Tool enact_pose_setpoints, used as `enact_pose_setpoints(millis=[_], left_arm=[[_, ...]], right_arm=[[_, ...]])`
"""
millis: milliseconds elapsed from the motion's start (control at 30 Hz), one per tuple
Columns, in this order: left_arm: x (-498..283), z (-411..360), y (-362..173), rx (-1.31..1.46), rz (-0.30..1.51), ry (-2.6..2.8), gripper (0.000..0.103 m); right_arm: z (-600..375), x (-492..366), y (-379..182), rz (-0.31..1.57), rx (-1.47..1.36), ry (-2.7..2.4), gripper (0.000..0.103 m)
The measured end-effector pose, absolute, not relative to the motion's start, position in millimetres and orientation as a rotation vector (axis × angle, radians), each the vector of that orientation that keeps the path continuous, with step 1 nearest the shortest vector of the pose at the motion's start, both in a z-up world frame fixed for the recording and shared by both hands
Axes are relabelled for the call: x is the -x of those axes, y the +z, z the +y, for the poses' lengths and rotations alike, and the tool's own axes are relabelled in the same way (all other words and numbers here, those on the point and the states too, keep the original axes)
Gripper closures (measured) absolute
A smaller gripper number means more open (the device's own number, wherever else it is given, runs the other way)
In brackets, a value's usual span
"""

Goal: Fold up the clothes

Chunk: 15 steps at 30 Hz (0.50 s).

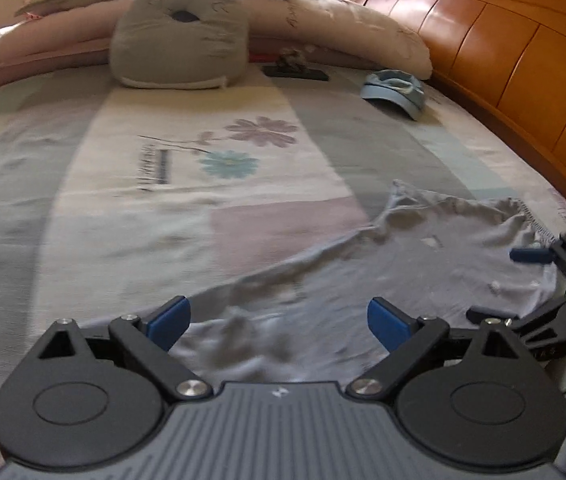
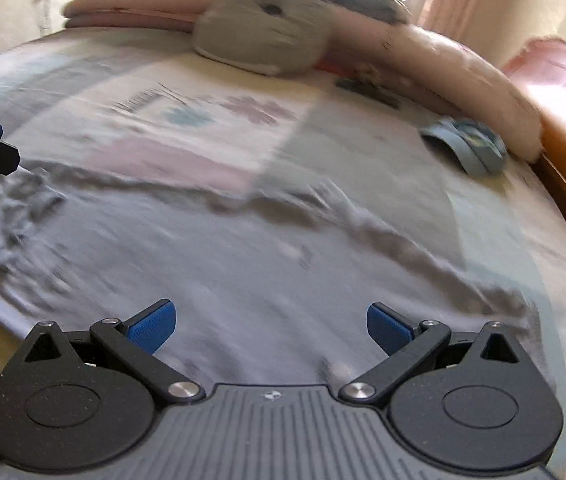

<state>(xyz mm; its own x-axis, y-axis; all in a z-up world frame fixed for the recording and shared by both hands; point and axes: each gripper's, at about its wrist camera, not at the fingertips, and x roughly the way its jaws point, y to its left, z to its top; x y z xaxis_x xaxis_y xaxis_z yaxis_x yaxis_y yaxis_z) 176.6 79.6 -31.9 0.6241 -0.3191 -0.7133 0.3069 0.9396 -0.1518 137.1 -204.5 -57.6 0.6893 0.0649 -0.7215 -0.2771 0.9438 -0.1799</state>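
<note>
Both grippers, left gripper (image 1: 279, 322) and right gripper (image 2: 271, 322), show jaws spread wide, grasping nothing. We find the grey garment (image 1: 323, 280) lying rumpled across the lower right of the left view, on the bed (image 1: 123, 200). Its thin, limp knit could bunch or slip; motion blur possibly hides further creases.
</note>
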Motion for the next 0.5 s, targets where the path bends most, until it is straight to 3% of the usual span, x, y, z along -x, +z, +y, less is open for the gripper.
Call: enact_pose_setpoints(millis=[267, 500], left_arm=[[-164.7, 32.6, -75.4, -0.047, 0.846, -0.263, 0.008], [-151.1, 16.4, -83.3, -0.150, 0.816, -0.219, 0.001]], right_arm=[[-249.2, -133.7, -87.1, 0.858, 0.091, 0.189, 0.000], [-255.5, -126.3, -94.2, 0.796, 0.070, 0.218, 0.000]])
